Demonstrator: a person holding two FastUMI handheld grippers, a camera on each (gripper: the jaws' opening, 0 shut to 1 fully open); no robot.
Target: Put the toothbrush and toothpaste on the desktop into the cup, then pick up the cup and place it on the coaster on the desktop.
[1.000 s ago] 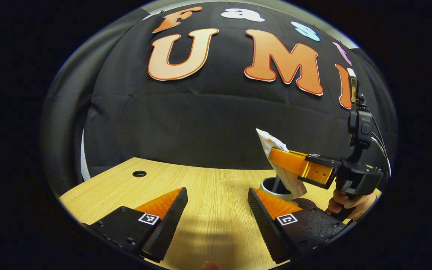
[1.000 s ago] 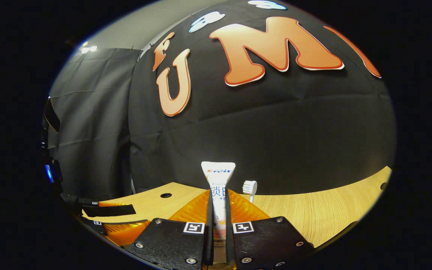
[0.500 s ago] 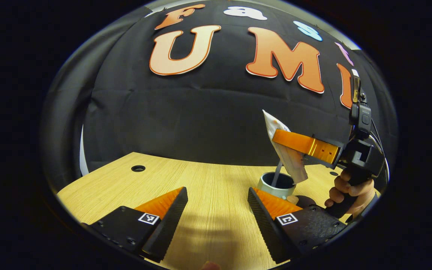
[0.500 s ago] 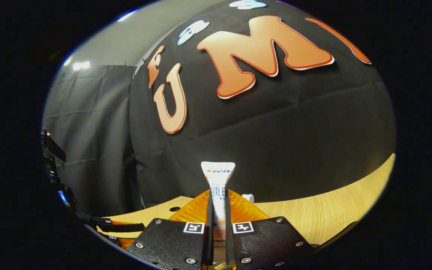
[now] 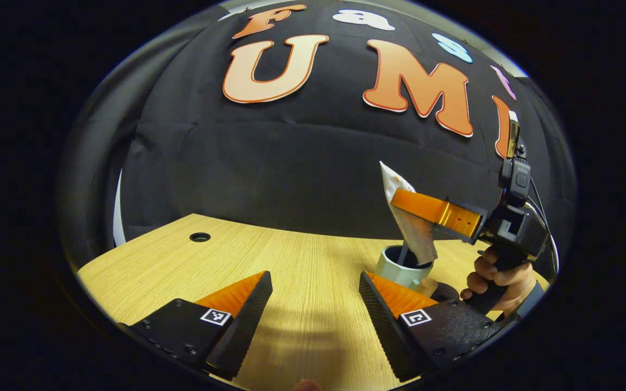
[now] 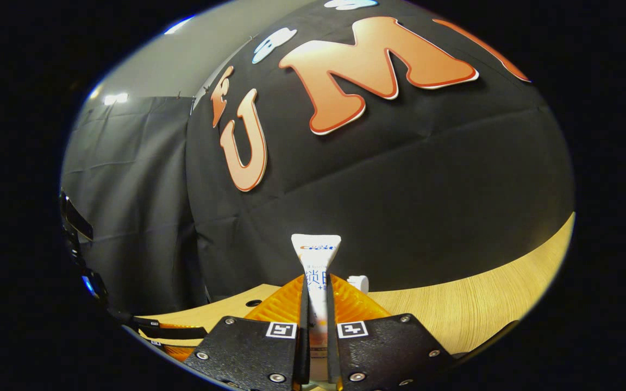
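Note:
In the left gripper view a pale grey cup stands on the wooden desk at the right, with a toothbrush handle leaning inside it. My right gripper, held by a hand, is shut on a white toothpaste tube. The tube is tilted, and its lower end hangs at the cup's rim. In the right gripper view the toothpaste tube stands pinched between my right gripper, with the toothbrush head just behind. My left gripper is open and holds nothing, low over the desk to the left of the cup.
A dark round patch lies on the desk right beside the cup; I cannot tell what it is. A cable hole sits in the desk at the far left. Bare wood stretches ahead of my left gripper. The black cloth wall closes the back.
My right gripper lifted the toothpaste tube and brought it over the cup, so its lower end now meets the rim. My left gripper stayed open and barely moved.

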